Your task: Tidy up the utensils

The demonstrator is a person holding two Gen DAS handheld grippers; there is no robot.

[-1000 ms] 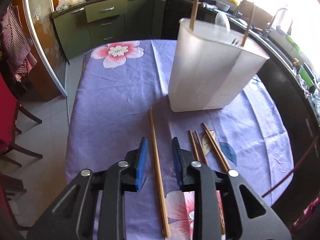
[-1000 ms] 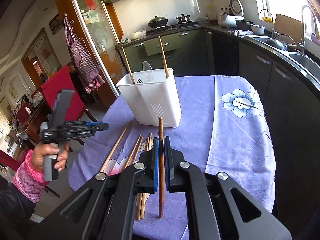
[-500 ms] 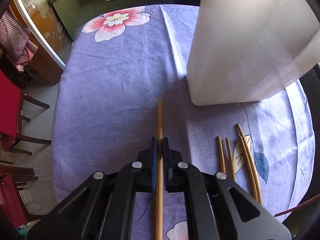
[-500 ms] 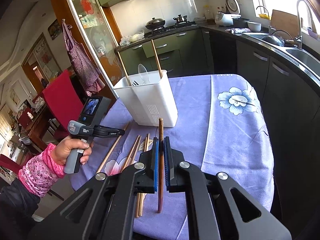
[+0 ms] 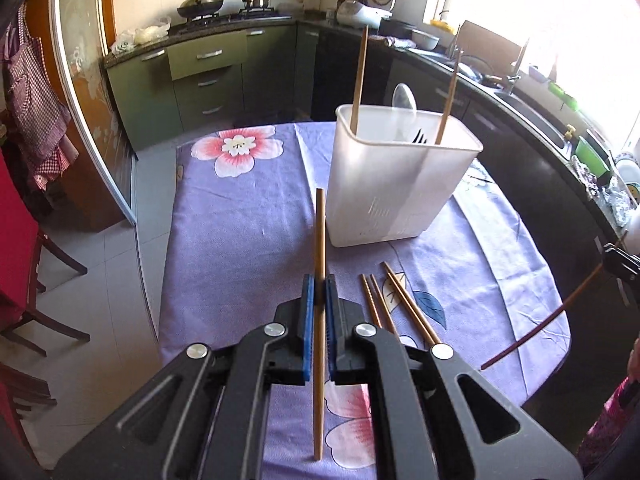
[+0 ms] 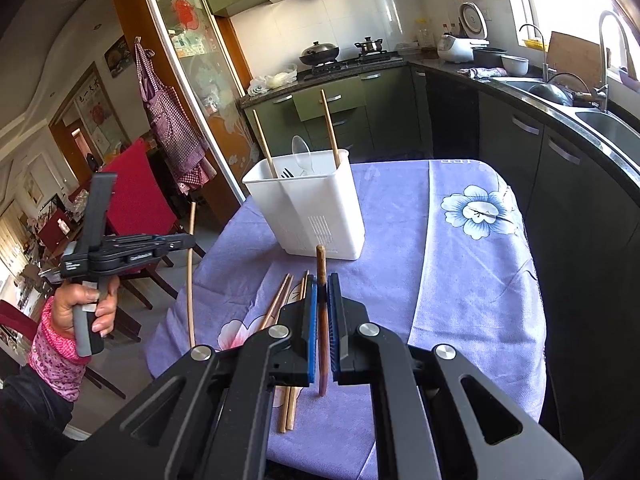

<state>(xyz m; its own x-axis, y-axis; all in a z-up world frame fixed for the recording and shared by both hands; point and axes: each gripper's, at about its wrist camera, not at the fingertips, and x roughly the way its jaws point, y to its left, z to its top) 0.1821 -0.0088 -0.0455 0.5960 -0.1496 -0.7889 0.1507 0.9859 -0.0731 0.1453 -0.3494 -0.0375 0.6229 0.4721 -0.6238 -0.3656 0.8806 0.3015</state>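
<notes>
Left claw point(image 5: 319, 300) pinching light chopstick point(image 5: 319, 240); right claw point(image 6: 322, 298) pinching dark chopstick point(image 6: 321, 280)

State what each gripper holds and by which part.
Left gripper: a light wooden chopstick, clamped near its middle. Right gripper: a darker brown chopstick, clamped nearer its upper end, which shows beyond the jaws.

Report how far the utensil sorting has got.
Done: two chopsticks, a spoon and a fork stand in the white holder.
In hand: the left gripper is shut on a light chopstick; the right gripper is shut on a dark chopstick.
Left: four chopsticks lie on the tablecloth.
</notes>
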